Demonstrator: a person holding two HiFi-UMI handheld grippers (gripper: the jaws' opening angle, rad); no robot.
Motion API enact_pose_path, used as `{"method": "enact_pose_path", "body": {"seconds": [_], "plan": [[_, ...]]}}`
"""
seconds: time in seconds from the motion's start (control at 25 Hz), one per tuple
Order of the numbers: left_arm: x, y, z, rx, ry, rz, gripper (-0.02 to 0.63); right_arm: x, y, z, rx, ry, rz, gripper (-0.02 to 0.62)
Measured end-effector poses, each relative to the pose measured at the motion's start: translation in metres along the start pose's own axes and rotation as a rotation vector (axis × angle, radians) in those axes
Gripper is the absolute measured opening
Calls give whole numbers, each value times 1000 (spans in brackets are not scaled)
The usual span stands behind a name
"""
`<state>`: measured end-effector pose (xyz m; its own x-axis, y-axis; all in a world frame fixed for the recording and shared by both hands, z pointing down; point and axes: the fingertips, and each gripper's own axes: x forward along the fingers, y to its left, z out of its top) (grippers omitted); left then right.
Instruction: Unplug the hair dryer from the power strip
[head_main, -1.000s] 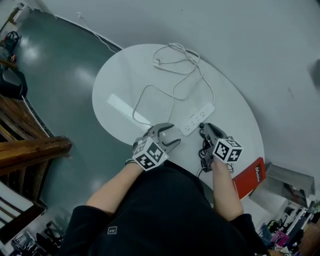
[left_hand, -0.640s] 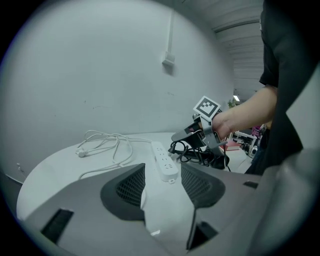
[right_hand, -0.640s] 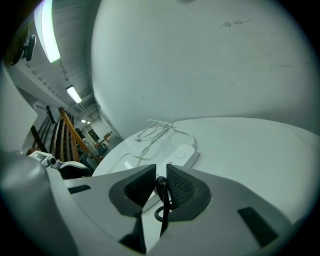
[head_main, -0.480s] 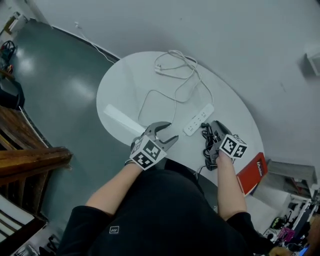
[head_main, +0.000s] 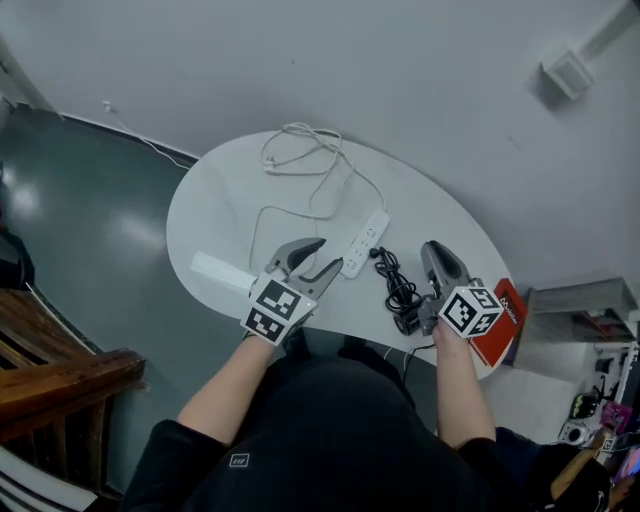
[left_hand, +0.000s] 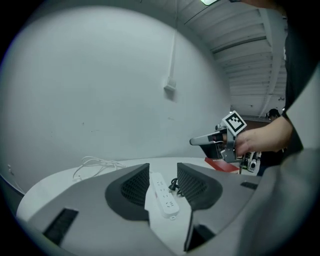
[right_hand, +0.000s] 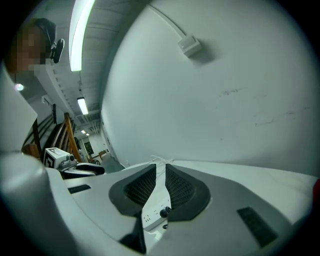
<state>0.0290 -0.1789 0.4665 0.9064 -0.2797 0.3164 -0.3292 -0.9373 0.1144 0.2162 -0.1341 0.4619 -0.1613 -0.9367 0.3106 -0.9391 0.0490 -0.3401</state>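
Hair dryer plug (head_main: 377, 253) lies on the white table (head_main: 220, 205), just right of the power strip (head_main: 362, 243); we read it as out of the sockets. Its black cord (head_main: 400, 292) is bunched toward the near edge. Left gripper (head_main: 333, 252) is held over the near edge, left of the strip, tilted slightly down; its jaws are apart, have just been closing, nothing pinched. Right gripper (head_main: 431, 248), right of the cord: jaws nearly together, thin gap, empty. White print on the red box (head_main: 508, 318) is unreadable.
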Motion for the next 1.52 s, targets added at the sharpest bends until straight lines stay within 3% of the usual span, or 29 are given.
{"method": "enact_pose_path", "body": {"seconds": [0.52, 0.96, 1.12, 1.28, 1.52], "plan": [[22, -21, 71, 60, -49, 82, 142, -84, 6, 88, 10, -301, 63, 42], [23, -48, 134, 123, -134, 172, 104, -134, -20, 138, -29, -402, 118, 35], [21, -48, 151, 138, -146, 201, 96, -149, -18, 156, -101, -409, 138, 35], [18, -50, 162, 142, -168, 216, 88, -163, -17, 172, -175, -432, 130, 34], [27, -50, 167, 137, -163, 217, 78, -163, -22, 177, -164, -457, 102, 34]]}}
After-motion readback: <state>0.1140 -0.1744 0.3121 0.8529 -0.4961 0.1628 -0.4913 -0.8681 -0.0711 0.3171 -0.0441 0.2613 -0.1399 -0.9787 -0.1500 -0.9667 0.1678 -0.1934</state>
